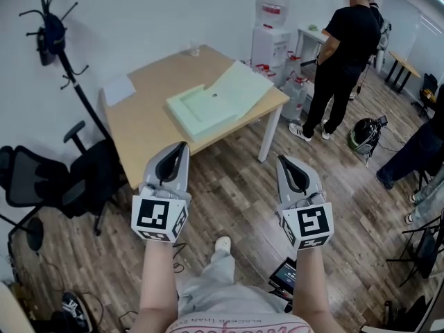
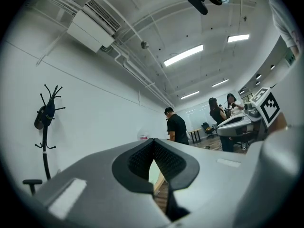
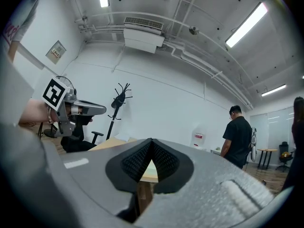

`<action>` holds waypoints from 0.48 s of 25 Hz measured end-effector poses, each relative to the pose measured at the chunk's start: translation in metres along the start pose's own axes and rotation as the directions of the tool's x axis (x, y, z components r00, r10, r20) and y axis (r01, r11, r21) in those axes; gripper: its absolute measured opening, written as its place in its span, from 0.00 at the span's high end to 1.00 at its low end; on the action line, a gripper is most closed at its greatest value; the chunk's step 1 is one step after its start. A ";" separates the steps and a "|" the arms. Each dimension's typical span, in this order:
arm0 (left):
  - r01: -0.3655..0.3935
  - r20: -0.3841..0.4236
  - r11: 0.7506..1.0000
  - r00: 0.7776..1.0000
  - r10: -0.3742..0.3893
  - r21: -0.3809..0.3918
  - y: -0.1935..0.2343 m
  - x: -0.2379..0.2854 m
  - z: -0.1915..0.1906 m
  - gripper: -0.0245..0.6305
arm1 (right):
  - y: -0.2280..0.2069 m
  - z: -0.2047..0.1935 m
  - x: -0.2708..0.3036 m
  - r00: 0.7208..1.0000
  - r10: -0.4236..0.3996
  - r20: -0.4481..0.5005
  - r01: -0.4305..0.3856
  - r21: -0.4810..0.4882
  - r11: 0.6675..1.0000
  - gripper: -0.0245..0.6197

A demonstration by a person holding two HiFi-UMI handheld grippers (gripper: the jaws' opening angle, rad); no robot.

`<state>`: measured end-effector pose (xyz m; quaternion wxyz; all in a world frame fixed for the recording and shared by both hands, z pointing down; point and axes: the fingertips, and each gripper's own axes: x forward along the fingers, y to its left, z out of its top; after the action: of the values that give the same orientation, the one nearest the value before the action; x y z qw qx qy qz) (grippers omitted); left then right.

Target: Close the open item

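Note:
A flat pale green box (image 1: 198,109) lies open on the wooden table (image 1: 146,130), its lid (image 1: 241,87) leaning back to the right. Both grippers hover over the floor in front of the table, well short of the box. My left gripper (image 1: 182,146) is shut, its tips pointing at the table's near edge, with nothing in it. My right gripper (image 1: 281,159) is also shut and empty, off the table's right corner. In the left gripper view the gripper (image 2: 153,140) has its pads together; a sliver of the box (image 2: 153,173) shows below them. The right gripper view shows its gripper (image 3: 151,140) likewise.
A sheet of paper (image 1: 119,89) and a glass (image 1: 195,48) sit on the table. A black office chair (image 1: 52,179) and coat rack (image 1: 55,33) stand at the left. A person in black (image 1: 343,54) stands by a water dispenser (image 1: 270,37) at the right.

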<state>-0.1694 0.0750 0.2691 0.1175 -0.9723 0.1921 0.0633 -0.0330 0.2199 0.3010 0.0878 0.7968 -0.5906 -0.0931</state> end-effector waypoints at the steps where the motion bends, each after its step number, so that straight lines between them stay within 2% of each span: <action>1: 0.004 0.000 1.000 1.000 -0.004 0.002 0.003 0.007 -0.002 0.95 | -0.003 -0.001 0.007 1.000 -0.004 0.000 0.004 0.001 1.000 0.96; 12: 0.016 -0.006 1.000 1.000 -0.016 -0.011 0.042 0.088 -0.029 0.95 | -0.037 -0.015 0.090 1.000 -0.003 -0.014 0.004 0.026 1.000 0.96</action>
<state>-0.1024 -0.0024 0.2739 0.1118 -0.9746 0.1844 0.0605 0.0311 0.1449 0.3020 0.0814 0.7995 -0.5897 -0.0801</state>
